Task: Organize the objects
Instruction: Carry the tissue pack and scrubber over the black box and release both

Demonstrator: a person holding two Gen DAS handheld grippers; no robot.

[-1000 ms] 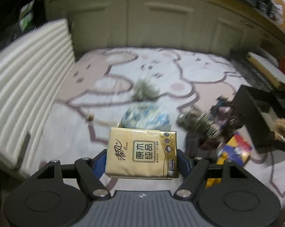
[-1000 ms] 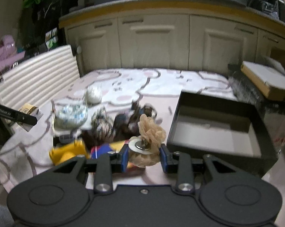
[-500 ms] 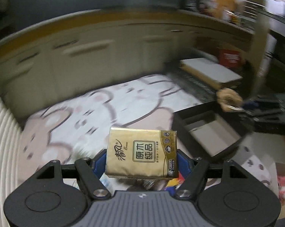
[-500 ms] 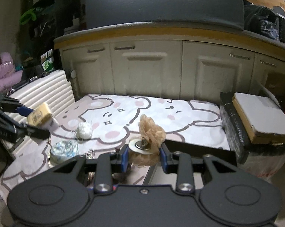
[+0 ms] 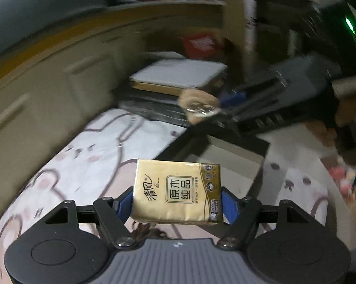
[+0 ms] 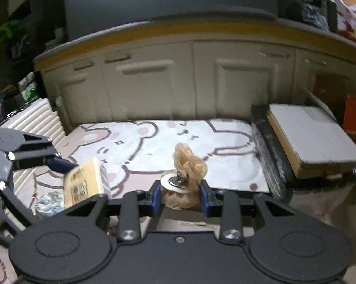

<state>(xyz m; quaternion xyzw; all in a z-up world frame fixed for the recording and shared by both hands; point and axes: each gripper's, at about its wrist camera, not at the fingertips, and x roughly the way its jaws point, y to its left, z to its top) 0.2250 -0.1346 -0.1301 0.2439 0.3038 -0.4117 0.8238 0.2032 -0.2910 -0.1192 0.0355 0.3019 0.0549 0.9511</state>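
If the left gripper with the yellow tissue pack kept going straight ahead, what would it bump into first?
Probably the black box. The left gripper, shut on the tissue pack, points down toward the box's open inside, just beyond the pack. The picture is blurred, so depth is a guess.

Dim indoor light, heavy motion blur, fisheye bending, dark corners

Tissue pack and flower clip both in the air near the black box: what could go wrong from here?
1. The two grippers are close: the right gripper with its beige fabric flower clip hangs over the black box, which the left gripper faces too. They could collide.
2. The gold tissue pack is soft and pinched only at its ends; it may sag or slip.
3. The flower's fabric squashes, so that grip could shift.
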